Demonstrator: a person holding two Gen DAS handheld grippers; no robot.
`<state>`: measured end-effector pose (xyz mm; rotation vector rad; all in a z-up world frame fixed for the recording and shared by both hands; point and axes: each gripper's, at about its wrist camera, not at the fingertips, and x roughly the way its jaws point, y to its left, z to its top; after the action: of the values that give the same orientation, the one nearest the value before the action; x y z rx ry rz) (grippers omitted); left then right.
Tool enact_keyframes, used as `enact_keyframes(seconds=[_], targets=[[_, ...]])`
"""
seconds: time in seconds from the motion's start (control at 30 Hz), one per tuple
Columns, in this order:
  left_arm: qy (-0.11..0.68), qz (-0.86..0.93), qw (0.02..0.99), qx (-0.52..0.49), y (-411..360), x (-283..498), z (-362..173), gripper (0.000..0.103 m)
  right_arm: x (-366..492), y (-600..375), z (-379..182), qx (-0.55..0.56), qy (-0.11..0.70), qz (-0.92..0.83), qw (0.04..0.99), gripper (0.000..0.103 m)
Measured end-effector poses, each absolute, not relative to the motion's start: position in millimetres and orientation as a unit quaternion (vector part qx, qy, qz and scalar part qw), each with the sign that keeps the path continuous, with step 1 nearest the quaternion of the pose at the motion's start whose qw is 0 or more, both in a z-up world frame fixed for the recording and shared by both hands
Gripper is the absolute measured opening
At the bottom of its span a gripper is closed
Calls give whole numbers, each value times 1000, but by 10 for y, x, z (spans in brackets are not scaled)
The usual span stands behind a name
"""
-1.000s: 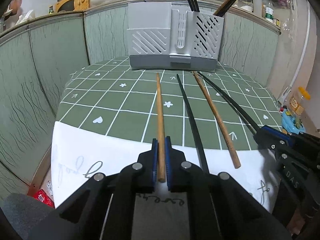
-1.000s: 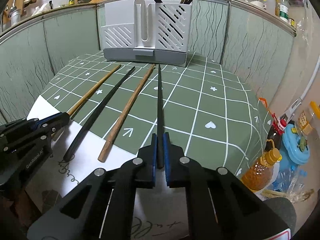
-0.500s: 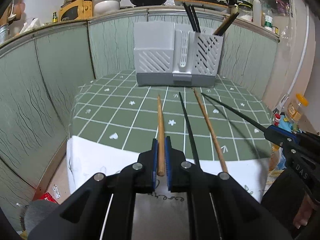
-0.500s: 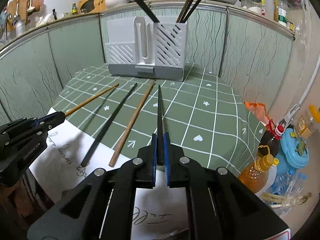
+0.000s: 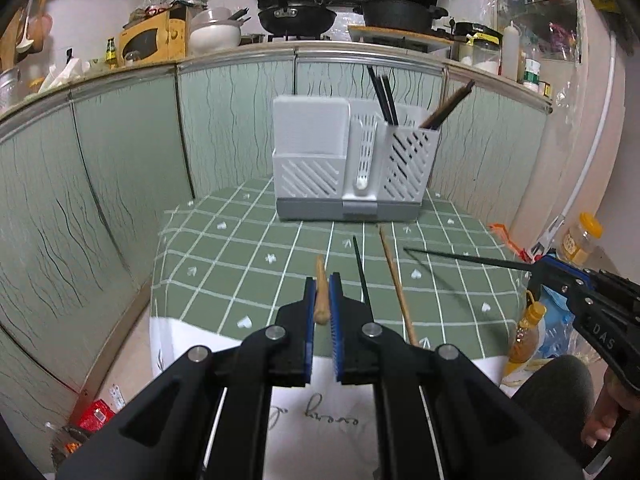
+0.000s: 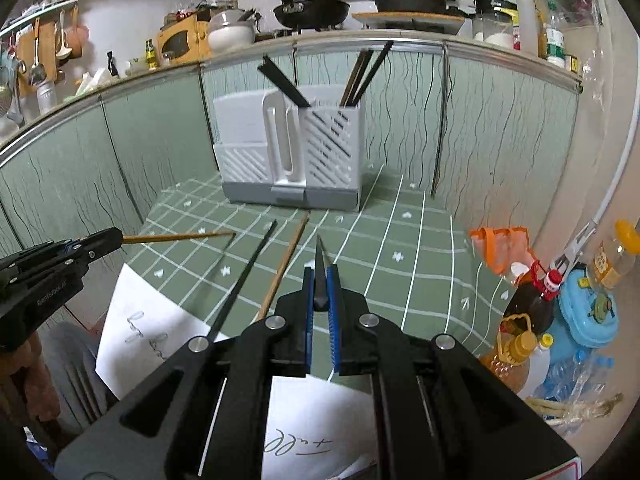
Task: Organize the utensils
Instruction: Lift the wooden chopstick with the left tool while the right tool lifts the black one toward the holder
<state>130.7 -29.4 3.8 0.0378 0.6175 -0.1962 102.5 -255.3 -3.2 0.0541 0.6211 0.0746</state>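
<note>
Green checked cloth covers my counter (image 5: 224,264), with a white rack (image 5: 352,168) standing at the back. My left claw (image 5: 322,300) is pinched tight on a brown wooden chopstick (image 5: 321,294), held up in the air and tipped a little downward toward the rack. Next to it, a black chopstick (image 5: 362,276) and another brown chopstick (image 5: 394,276) lie flat on the cloth. My right claw (image 6: 320,288) is pinched tight on a thin black chopstick (image 6: 320,276), also up off the cloth and tipped the same way. I think I am at the carrying step. Next, each stick has to go to the rack's right cup, where other sticks already stand, and be turned point down so it drops in.
</note>
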Motion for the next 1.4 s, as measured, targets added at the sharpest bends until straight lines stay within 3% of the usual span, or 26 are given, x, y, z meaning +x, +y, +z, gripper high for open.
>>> enact_keyframes(seconds=[0.53, 1.4], targets=[[272, -108, 956, 5, -212, 1623, 571, 8, 1304, -2652, 489, 38, 266, 38, 962, 6], [262, -140, 955, 24, -370, 1915, 716, 8, 1707, -2651, 721, 28, 263, 55, 963, 6]])
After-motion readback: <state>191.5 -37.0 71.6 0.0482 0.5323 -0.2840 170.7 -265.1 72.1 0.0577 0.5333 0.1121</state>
